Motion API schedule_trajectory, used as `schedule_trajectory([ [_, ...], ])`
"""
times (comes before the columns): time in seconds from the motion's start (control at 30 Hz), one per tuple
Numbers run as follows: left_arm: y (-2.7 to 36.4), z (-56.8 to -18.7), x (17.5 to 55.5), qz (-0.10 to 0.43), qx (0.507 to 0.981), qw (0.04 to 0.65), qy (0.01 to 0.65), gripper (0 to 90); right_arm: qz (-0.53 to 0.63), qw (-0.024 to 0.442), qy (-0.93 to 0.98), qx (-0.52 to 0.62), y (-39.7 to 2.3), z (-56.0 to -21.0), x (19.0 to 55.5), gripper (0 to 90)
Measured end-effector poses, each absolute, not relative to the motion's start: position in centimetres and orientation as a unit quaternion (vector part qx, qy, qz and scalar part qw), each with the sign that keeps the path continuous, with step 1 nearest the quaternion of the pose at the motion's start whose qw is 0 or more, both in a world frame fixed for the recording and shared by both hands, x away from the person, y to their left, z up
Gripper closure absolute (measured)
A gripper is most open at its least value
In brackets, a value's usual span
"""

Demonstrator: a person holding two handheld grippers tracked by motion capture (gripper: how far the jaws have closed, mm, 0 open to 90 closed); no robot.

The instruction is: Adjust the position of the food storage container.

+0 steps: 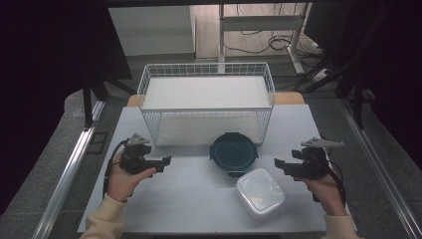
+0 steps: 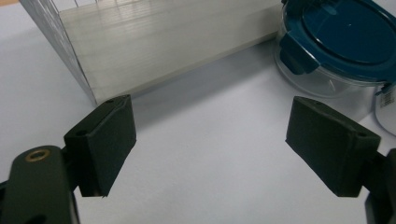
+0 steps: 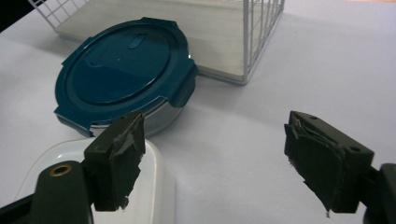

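White table (image 1: 199, 199), wire basket (image 1: 206, 99) at back, dark curtains (image 1: 45, 74) around

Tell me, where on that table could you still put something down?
The front-left of the table is bare, between the left gripper and the white box. Another patch lies right of the wire basket. The middle is crowded: the round blue-lidded container sits close to basket and box.

A lab or test room, staged for recording: a plain white counter (image 1: 199, 199) stands on grey carpet, flanked by dark curtains (image 1: 45, 74), with metal rails (image 1: 69, 169) alongside and loose cables (image 1: 278, 42) under a desk frame behind.
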State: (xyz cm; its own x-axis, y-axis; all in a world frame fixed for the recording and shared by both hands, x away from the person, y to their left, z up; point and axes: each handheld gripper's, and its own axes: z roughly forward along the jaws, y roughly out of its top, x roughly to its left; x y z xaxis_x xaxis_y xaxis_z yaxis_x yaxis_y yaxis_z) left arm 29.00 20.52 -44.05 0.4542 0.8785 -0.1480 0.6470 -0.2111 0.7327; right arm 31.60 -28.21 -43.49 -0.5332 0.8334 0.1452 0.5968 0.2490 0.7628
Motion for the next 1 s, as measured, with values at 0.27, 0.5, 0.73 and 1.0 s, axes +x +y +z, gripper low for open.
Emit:
schedule_trajectory([
  [0.27,20.5,-43.6,28.6,0.158,0.754,0.391,0.503,16.3,0.408,0.139,0.774,0.463,-28.4,-43.4,31.5,25.4],
  [0.5,19.5,-44.2,28.1,0.150,0.762,0.384,0.499,16.4,0.406,0.138,0.779,0.457,-27.7,-43.1,31.2,27.7],
  [0.73,19.3,-44.6,28.4,0.148,0.766,0.377,0.499,16.5,0.401,0.138,0.779,0.462,-28.0,-43.4,31.3,28.8],
  [1.0,19.5,-44.7,28.4,0.161,0.766,0.365,0.504,16.7,0.392,0.138,0.782,0.465,-28.0,-44.0,31.6,29.7],
])
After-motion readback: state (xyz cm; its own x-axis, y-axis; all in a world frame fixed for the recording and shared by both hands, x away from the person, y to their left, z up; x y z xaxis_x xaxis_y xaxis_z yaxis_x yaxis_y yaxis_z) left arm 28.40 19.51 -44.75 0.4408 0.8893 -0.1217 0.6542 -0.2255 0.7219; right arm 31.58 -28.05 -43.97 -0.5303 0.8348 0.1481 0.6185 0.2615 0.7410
